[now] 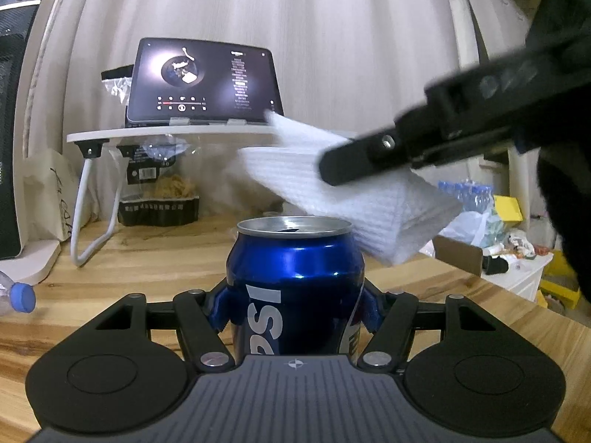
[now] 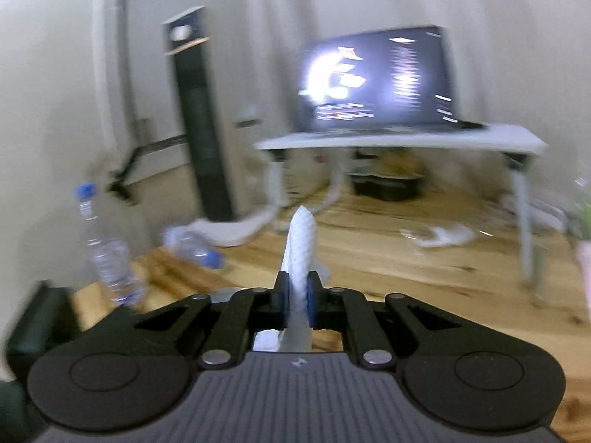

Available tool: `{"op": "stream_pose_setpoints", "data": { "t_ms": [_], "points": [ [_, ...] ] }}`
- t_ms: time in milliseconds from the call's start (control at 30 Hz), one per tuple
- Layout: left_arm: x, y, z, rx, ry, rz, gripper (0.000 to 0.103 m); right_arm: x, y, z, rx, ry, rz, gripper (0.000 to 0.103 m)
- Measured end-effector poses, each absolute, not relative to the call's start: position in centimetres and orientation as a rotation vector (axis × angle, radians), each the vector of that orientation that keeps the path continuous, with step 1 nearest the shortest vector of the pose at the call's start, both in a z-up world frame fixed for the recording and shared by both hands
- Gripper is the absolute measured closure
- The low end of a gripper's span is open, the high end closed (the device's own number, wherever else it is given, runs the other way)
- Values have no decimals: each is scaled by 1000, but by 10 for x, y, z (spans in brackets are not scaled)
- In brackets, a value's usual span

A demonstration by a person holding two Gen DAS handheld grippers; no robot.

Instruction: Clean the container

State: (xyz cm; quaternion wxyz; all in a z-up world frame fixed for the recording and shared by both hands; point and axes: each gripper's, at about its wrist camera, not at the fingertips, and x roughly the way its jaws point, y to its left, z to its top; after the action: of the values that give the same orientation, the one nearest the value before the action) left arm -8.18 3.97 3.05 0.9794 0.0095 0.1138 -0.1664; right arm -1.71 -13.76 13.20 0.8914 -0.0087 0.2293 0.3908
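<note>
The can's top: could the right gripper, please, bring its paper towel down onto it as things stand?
Probably yes: the paper towel hangs just above the can, nothing lies between, and the left gripper holds it.

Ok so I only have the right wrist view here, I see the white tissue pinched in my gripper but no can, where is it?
Observer: The blue can stands upright, clamped by the left gripper, shown only in the left wrist view.
Operator: How does the tissue sit against it?
Observer: The folded tissue, held by the right gripper, hangs above the can's rim on its right side; I cannot tell if they touch.
Operator: Is the can open?
Observer: Yes, a dark opening shows in the silver lid.
</note>
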Motion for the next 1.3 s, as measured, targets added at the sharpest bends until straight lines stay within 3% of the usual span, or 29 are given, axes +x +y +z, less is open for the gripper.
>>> {"op": "stream_pose_setpoints", "data": {
  "t_ms": [333,800,1300],
  "points": [
    [-85,36,30,44,220,-360,37,-4,-107,127,2,560,954,90],
    [-86,35,31,46,213,-353,37,-11,-140,125,40,606,929,90],
    [-87,36,31,49,198,-346,37,5,-123,127,-17,579,881,90]
  ]
}}
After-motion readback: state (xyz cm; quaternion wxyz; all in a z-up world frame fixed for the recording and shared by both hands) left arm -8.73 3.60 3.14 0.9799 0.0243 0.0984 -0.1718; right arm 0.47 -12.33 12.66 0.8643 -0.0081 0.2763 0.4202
